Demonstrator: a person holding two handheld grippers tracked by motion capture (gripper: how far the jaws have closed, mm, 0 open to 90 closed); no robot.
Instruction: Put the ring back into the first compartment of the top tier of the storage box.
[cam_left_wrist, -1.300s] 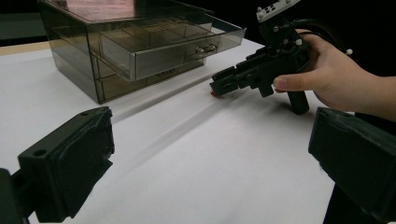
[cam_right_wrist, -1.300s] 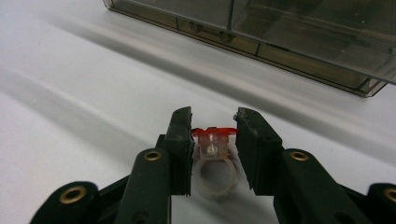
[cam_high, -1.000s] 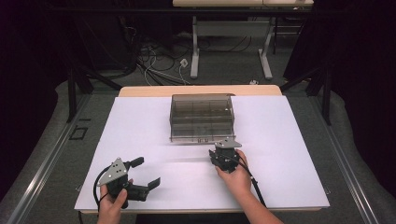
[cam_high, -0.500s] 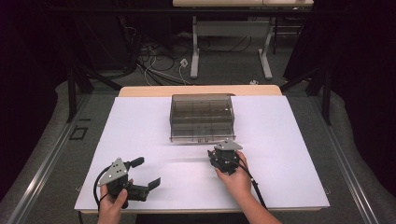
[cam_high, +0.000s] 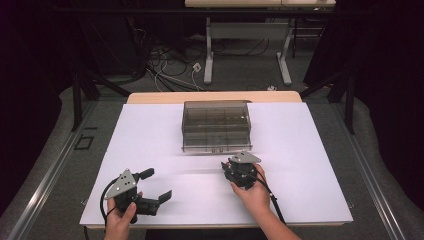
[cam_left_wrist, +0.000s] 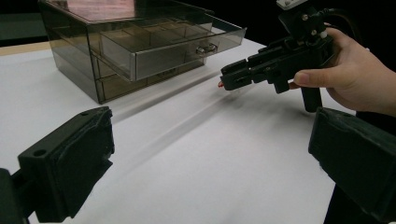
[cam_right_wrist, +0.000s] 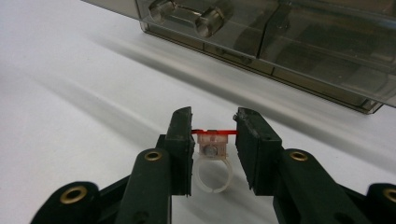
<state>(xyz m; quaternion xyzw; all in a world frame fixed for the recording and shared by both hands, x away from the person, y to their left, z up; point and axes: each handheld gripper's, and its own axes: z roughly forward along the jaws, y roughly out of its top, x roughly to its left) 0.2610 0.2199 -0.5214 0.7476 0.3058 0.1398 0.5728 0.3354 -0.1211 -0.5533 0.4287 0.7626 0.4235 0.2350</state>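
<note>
Your right gripper (cam_right_wrist: 214, 133) pinches a small plastic ring (cam_right_wrist: 213, 164) with a red top.

Its band hangs below the jaws, red top crosswise between them. Your left gripper (cam_high: 156, 185) sits wide open, empty. Beyond, the drawer box (cam_high: 216, 125) has one drawer (cam_left_wrist: 173, 44) pulled out.

Left gripper (cam_high: 154, 186) rests low in the left hand (cam_high: 121, 218), jaws wide apart; right gripper (cam_right_wrist: 214, 134) clamps a plastic ring (cam_right_wrist: 213, 164).

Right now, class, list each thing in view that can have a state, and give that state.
Smoky clear plastic drawer cabinet: top drawer pulled out.
Left hand-held gripper: open, holding nothing.
Right hand-held gripper: shut on small clear plastic ring with red top.
</note>
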